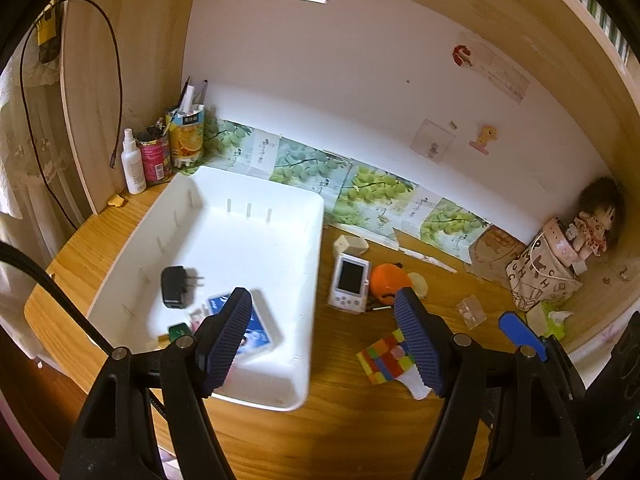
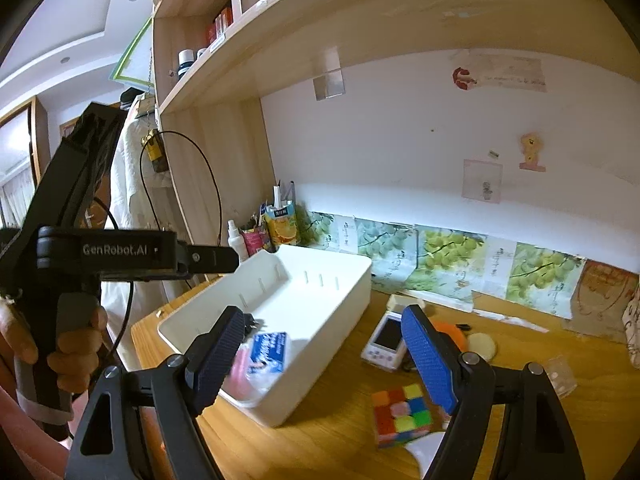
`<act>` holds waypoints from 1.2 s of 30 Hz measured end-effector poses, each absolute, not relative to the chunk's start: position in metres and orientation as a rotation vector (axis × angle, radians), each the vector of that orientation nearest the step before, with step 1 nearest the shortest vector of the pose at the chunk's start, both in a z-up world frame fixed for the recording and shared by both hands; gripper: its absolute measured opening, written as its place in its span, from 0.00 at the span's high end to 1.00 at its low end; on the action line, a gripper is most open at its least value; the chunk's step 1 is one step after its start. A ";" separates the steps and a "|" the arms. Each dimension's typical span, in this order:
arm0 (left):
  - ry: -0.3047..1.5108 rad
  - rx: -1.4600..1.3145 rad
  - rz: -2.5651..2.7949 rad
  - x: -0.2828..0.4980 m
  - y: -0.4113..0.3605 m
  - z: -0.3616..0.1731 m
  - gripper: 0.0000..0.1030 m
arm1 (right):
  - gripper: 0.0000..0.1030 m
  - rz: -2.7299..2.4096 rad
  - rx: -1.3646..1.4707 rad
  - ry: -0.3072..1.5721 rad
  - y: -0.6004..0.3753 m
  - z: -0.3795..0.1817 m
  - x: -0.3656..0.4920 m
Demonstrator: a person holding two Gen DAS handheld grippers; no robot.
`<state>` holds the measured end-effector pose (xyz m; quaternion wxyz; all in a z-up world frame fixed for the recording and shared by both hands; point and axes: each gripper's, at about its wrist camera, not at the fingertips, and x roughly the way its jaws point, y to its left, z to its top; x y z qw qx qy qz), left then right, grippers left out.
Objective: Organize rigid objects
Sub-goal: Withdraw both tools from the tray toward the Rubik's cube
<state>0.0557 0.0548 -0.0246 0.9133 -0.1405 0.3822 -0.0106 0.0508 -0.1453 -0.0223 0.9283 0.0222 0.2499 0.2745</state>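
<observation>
A white bin (image 1: 256,248) sits on the wooden desk (image 1: 340,432). Inside lie a black charger (image 1: 174,286), a blue-and-white box (image 1: 256,330) and small items. My left gripper (image 1: 320,344) is open and empty, hovering over the bin's right edge. Right of the bin lie a colourful cube (image 1: 386,358), a white handheld device (image 1: 349,282) and an orange object (image 1: 389,282). My right gripper (image 2: 326,360) is open and empty above the bin's near corner (image 2: 280,408), with the cube (image 2: 402,410) and device (image 2: 386,342) to its right. The left gripper's body (image 2: 120,254) shows at left.
A spray bottle (image 1: 133,164), a can and a juice carton with pens (image 1: 186,138) stand in the back left corner. A patterned bag (image 1: 540,276) and a doll (image 1: 592,220) sit at back right. A small clear plastic piece (image 1: 472,312) lies nearby. Shelves hang overhead (image 2: 320,20).
</observation>
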 end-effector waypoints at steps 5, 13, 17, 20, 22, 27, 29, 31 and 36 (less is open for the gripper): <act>0.801 -0.296 -0.010 0.058 0.029 -0.033 0.25 | 0.18 0.588 0.000 0.537 -0.170 -0.031 0.050; 0.885 -0.306 0.002 0.067 -0.004 -0.058 0.25 | 0.18 0.622 -0.061 0.639 -0.198 -0.057 0.059; 0.969 -0.308 -0.020 0.076 -0.017 -0.072 0.23 | 0.18 0.622 -0.078 0.696 -0.208 -0.069 0.065; 1.030 -0.308 -0.036 0.083 -0.026 -0.085 0.22 | 0.18 0.623 -0.087 0.739 -0.212 -0.079 0.069; 1.068 -0.308 -0.039 0.088 -0.030 -0.093 0.22 | 0.18 0.622 -0.099 0.767 -0.214 -0.087 0.072; 1.129 -0.358 -0.067 0.101 -0.041 -0.112 0.21 | 0.18 0.605 -0.146 0.840 -0.218 -0.108 0.080; 1.143 -0.380 -0.070 0.106 -0.043 -0.119 0.20 | 0.14 0.604 -0.153 0.871 -0.219 -0.118 0.084; 1.167 -0.400 -0.066 0.111 -0.046 -0.126 0.20 | 0.11 0.597 -0.162 0.901 -0.221 -0.127 0.087; 1.217 -0.436 -0.074 0.125 -0.055 -0.141 0.20 | 0.03 0.578 -0.188 0.925 -0.225 -0.143 0.096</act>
